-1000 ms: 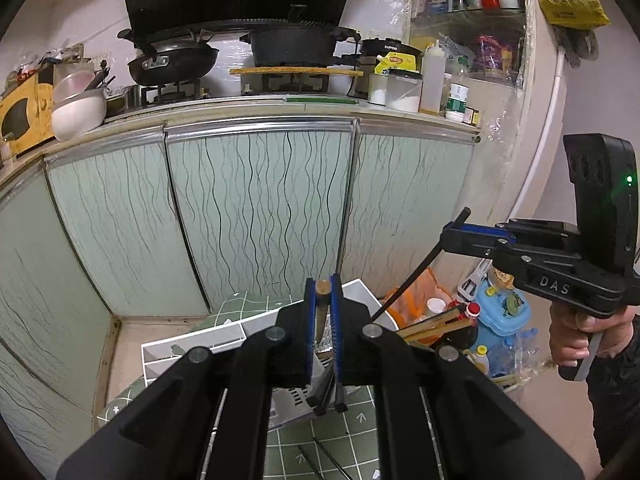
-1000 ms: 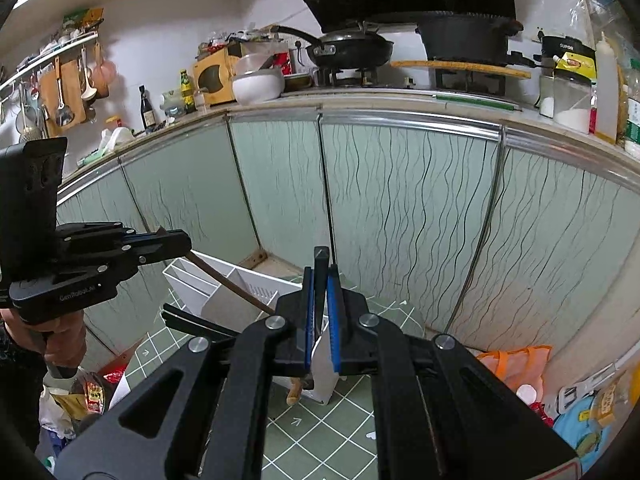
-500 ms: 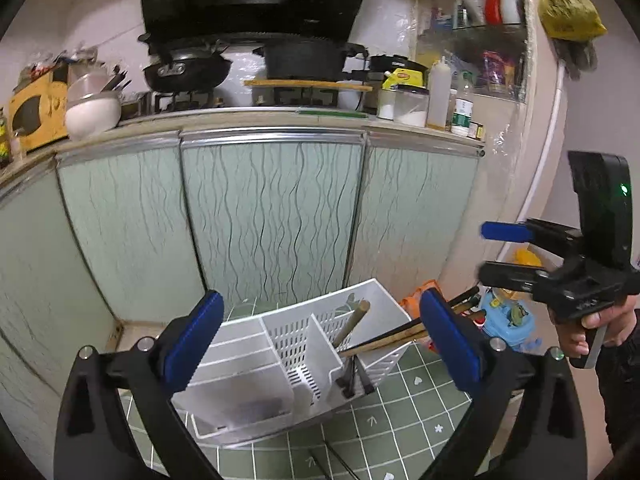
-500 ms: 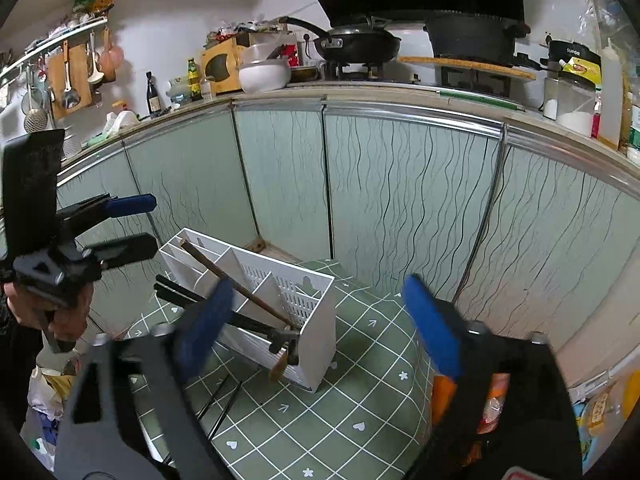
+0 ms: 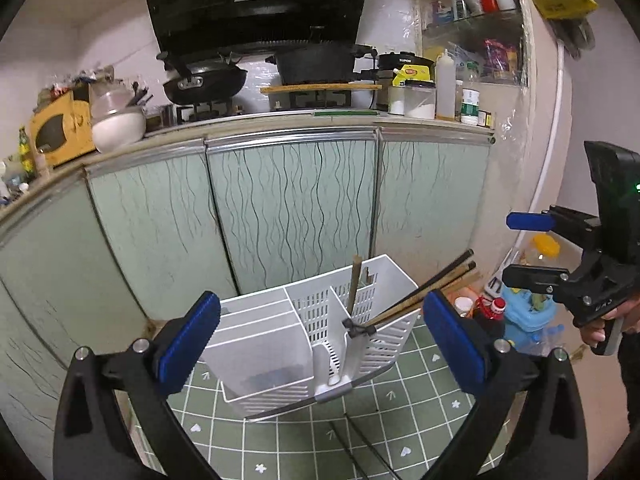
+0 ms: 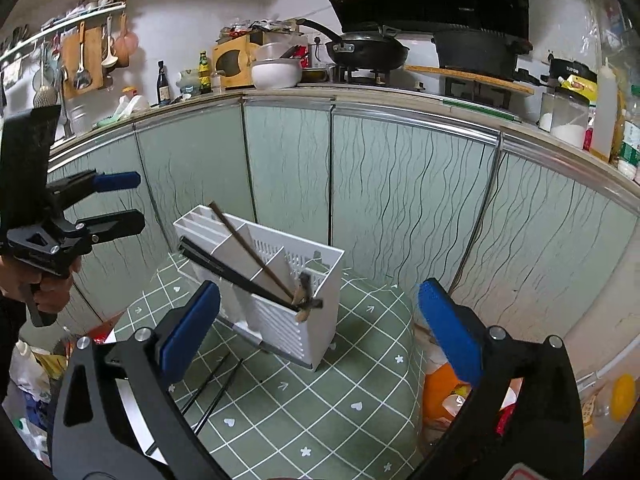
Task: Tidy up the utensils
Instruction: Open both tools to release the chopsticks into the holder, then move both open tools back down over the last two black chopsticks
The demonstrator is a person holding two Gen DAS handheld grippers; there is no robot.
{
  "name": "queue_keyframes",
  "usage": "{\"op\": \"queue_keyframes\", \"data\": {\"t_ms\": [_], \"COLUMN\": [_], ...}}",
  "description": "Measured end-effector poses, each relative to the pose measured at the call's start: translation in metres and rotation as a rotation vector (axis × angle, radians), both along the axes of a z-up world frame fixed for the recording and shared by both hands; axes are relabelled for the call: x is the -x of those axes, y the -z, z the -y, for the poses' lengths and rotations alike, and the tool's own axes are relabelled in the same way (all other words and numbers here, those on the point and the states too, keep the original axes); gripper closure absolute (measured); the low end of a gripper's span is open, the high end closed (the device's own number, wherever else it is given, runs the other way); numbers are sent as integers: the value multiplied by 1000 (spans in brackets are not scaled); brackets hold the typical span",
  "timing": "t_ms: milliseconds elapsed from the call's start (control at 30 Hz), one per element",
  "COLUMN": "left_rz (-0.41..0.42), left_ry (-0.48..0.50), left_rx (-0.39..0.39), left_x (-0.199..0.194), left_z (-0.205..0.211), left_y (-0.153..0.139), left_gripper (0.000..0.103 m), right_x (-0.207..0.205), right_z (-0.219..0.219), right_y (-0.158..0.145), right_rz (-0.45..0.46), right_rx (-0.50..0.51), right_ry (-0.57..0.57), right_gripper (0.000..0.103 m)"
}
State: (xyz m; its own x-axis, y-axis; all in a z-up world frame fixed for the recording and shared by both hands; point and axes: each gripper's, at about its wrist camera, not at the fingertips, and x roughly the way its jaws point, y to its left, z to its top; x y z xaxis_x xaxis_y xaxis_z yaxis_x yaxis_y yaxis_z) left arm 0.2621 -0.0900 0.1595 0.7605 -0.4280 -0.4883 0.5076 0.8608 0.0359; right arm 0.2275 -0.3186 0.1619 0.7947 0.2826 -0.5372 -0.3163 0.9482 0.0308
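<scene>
Grippers, left and right, both stood spread wide with nothing between their blue pads. Beyond them a white holder sat on the green checked mat, chopsticks leaning out of its slotted end compartment. Two more dark sticks lay on the mat just beside it.

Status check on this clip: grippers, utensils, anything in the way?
Left gripper open, empty. Right gripper open, empty. Chopsticks lean out of white caddy; two more chopsticks on green mat. Nothing blocking.

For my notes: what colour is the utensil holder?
White utensil holder, clearest in the right wrist view.
</scene>
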Motion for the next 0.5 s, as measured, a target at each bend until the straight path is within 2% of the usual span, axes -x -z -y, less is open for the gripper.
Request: {"op": "queue_keyframes", "data": {"t_ms": [233,500], "left_rz": [10,-9], "left_ry": [-17,-60], "left_rx": [4,22], "left_x": [25,54], "left_z": [-5,-19], "left_y": [4,27], "left_gripper": [4,4], "right_x": [26,64], "right_z": [-8,-23], "right_y": [11,36], "right_rz": [0,-5], "right_rx": [-1,30], "right_ry": [14,48], "right_gripper": [8,8]}}
